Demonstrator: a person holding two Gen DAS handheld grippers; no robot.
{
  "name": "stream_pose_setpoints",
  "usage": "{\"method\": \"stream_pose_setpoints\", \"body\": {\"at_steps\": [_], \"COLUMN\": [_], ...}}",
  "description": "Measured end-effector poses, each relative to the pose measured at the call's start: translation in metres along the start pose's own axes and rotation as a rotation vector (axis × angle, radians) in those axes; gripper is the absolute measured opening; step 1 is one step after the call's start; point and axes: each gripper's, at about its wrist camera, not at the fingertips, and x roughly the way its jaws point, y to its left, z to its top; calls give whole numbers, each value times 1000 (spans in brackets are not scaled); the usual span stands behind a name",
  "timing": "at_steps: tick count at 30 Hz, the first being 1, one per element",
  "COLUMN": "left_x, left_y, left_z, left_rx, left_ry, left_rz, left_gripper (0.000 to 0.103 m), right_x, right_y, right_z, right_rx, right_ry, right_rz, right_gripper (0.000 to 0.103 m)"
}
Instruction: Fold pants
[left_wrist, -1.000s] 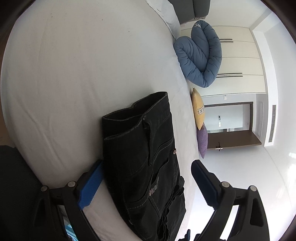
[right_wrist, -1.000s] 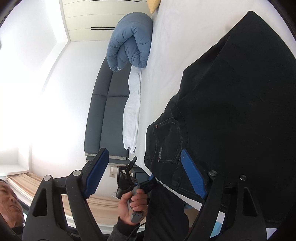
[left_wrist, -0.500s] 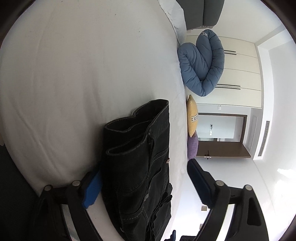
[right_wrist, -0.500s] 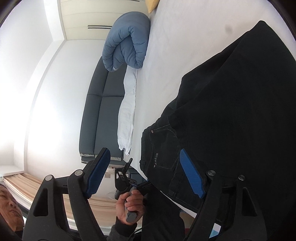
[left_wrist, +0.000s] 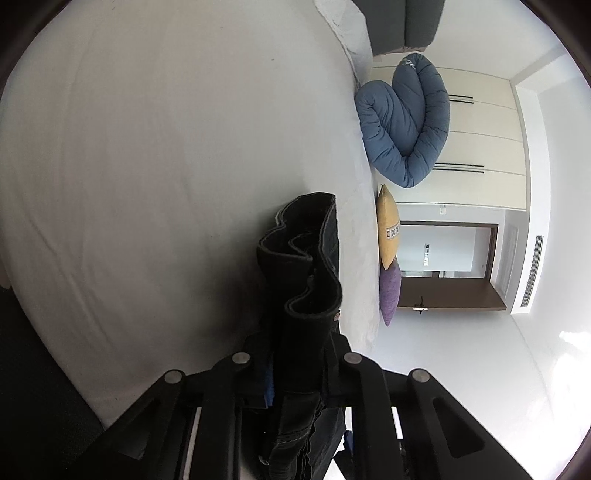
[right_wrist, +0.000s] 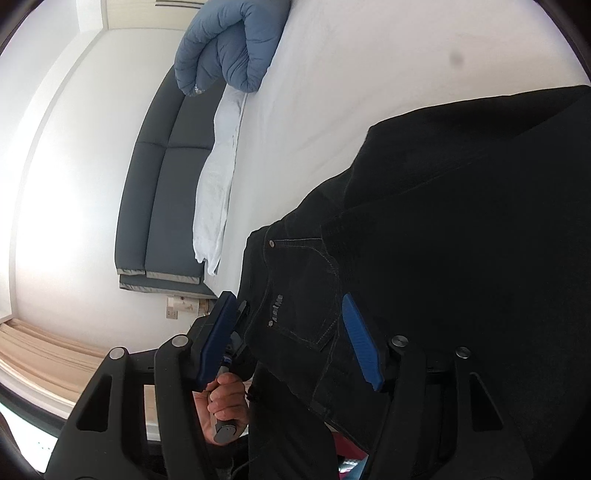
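Fingers, left gripper (left_wrist: 295, 373): black, drawn close together, pinching the bunched waistband of the black denim pants (left_wrist: 308, 280) at lower centre of the left wrist frame; blue pads almost wholly hidden by cloth.

Fingers, right gripper (right_wrist: 288, 332): blue-padded, spread apart, straddling the pocket area of the same pants at lower centre of the right wrist frame; whether either pad touches the fabric cannot be told.

Pants: waist end gathered upright in the left grip; the rest lies spread on the white bed sheet (left_wrist: 147, 147), filling the right half of the right wrist frame.

Surroundings: rolled blue quilted duvet (left_wrist: 402, 122), upper right; yellow cushion (left_wrist: 388, 232) and purple cushion (left_wrist: 390, 291), right of centre.

Step, judged: securing the waist for a fold. Next move calls for the right fingers to close on fabric, then a joint lift.
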Motion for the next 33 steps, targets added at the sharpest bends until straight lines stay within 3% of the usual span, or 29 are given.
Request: {"method": "stream_pose_setpoints", "body": {"at_steps": [3, 7, 8, 9, 13, 21, 25, 27, 29, 31, 32, 33], "left_x": [-3, -6, -6, -6, -3, 13, 28, 39, 45, 54, 60, 68], "left_y": [-21, -49, -57, -63, -93, -151, -179, -188, -192, -196, -197, -196], "left_z": [-6, -17, -20, -22, -37, -80, -116, -139, -157, -180, -193, -208], "left_rx": [87, 210, 243, 269, 405, 645, 801, 873, 927, 1000, 1047, 1098], "left_ry": [-16, -23, -24, -23, -20, 20, 61, 87, 113, 142, 157, 179], "left_rz": [24, 42, 47, 49, 61, 57, 65, 84, 96, 116, 132, 158], "left_gripper": [16, 16, 16, 16, 16, 16, 16, 16, 16, 16, 16, 16], "right_x": [22, 57, 61, 62, 60, 61, 62, 60, 44, 14, -2, -22], "right_y": [3, -14, -23, -31, -51, -50, -52, -52, -43, -31, -29, -27], "right_z": [7, 13, 14, 16, 18, 13, 11, 13, 17, 20, 22, 24], "right_rx": [3, 62, 93, 124, 191, 140, 112, 117, 98, 55, 71, 90], "right_ry": [56, 145, 148, 135, 121, 97, 86, 94, 49, -28, -61, -107], "right_rz": [12, -132, -157, -151, -130, -133, -146, -123, -138, -83, -50, -27], "right_gripper": [56, 55, 46, 34, 17, 15, 1, 1, 13, 51, 92, 102]}}
